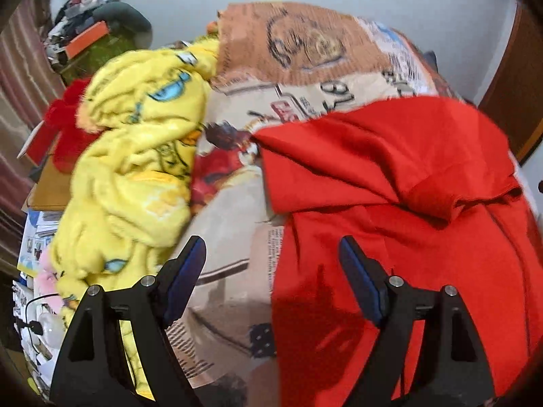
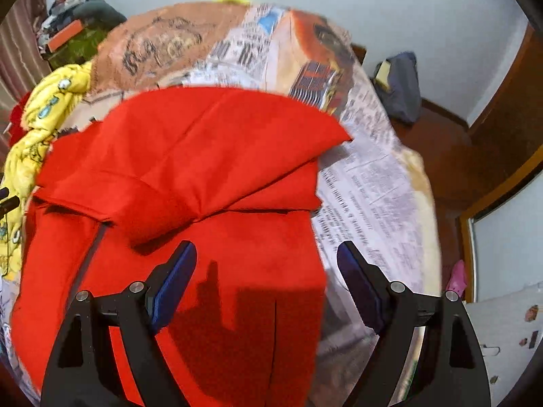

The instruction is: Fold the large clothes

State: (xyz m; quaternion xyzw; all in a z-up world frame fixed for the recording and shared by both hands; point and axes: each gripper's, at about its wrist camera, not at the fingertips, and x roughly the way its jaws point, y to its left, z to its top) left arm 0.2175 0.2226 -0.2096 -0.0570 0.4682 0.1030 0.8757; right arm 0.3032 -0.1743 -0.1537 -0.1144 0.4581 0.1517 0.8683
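A large red garment lies on a bed covered with a printed newspaper-pattern sheet. Its upper part is folded down over the lower part. My left gripper hovers open above the garment's left edge, nothing between its blue-padded fingers. Over the garment's right edge my right gripper also stands open and holds nothing. Both grippers are above the cloth, apart from it.
A crumpled yellow fleece blanket lies left of the red garment. Cluttered shelves and boxes stand at the far left by a curtain. A dark bag sits on the wooden floor at the right, near a door frame.
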